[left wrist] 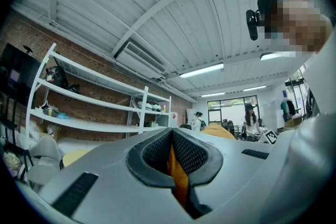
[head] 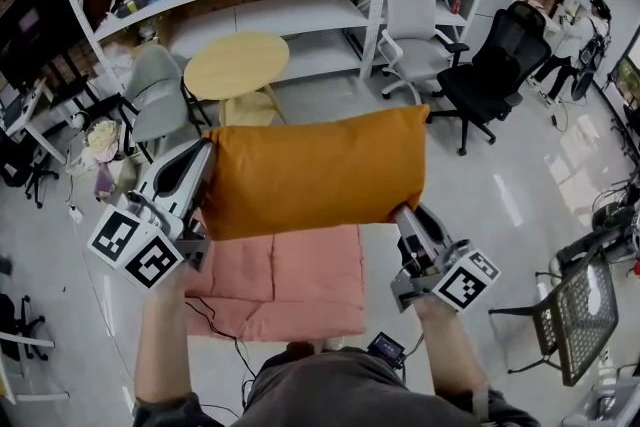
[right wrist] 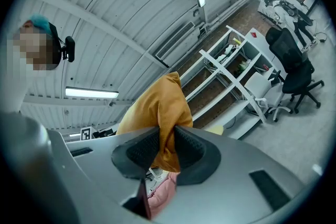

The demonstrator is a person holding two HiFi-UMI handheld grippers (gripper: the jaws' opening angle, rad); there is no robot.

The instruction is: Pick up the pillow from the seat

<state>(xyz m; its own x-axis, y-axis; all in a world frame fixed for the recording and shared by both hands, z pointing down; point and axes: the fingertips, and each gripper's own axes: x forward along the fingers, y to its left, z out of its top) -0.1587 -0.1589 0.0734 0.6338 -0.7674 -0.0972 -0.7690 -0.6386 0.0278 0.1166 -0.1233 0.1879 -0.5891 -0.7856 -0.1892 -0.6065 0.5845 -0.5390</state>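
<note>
The pillow (head: 315, 170), mustard orange and plump, hangs in the air stretched broadside between the two tools, well above the pink seat (head: 300, 280) that shows below it in the head view, with clear space between the two. The left tongs (head: 206, 173) are clenched almost flat on the pillow's left edge; in the left gripper view only a thin fold of orange cloth (left wrist: 177, 176) shows pinched between the ribbed pads. The right tongs (head: 402, 215) grasp the lower right corner, and the right gripper view shows a thicker bunch of fabric (right wrist: 157, 107) caught there, so the jaws stand a little apart around it. By the look of things the pick-up itself is as good as done: the pillow is already off the seat and its whole weight is carried by the two pinches. What is left is likely just to hold it level and clear. That calls for keeping both grips firm and both hands at a matching height, since the left hold is on very little cloth and could slip if the pillow is tugged sideways.
</note>
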